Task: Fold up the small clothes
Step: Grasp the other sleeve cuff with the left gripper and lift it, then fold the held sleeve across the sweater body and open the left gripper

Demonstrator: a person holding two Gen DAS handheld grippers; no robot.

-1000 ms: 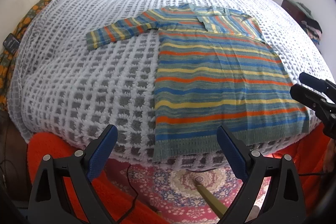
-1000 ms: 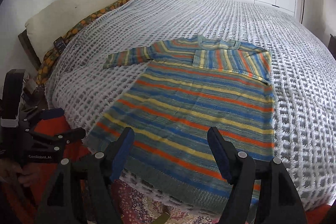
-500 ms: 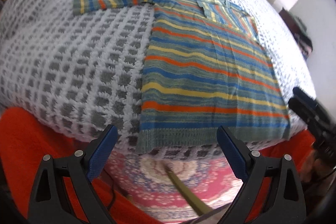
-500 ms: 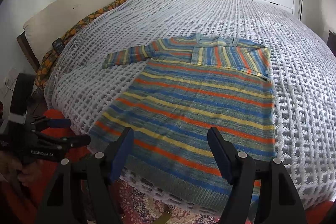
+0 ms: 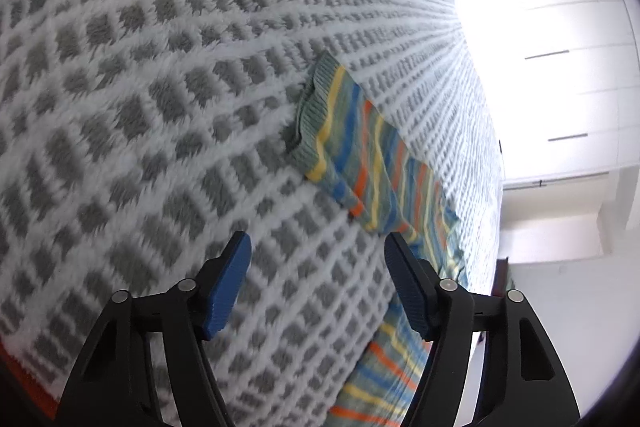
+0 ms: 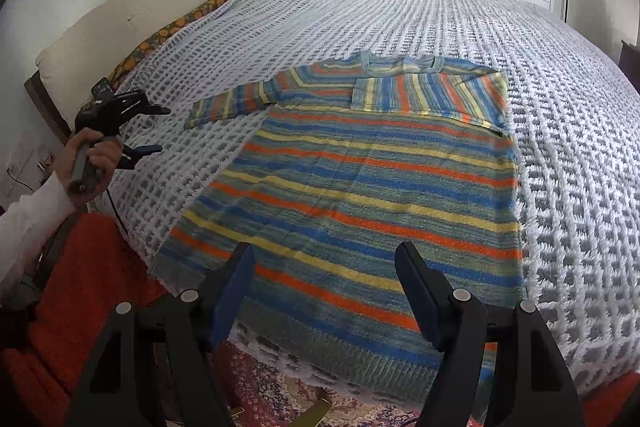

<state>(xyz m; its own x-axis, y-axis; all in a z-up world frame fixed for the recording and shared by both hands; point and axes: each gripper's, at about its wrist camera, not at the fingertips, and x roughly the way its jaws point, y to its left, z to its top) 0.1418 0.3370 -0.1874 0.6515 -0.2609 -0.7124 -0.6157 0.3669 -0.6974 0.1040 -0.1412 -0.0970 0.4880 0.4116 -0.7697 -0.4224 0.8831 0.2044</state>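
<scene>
While your right tool (image 6: 324,291) has stayed apart and empty over the sweater's (image 6: 360,179) ribbed hem, your left tool (image 5: 316,279) has swung from that hem to the spread sleeve (image 5: 348,143). Its jaws are closing, with only blanket (image 5: 160,107) between them and the cuff just ahead. That suggests the sleeve fold comes next. The sweater lies flat on the bed, one sleeve already folded across the chest. It is a soft knit with orange, yellow and blue stripes; the blanket is fluffy, checked white and grey.
</scene>
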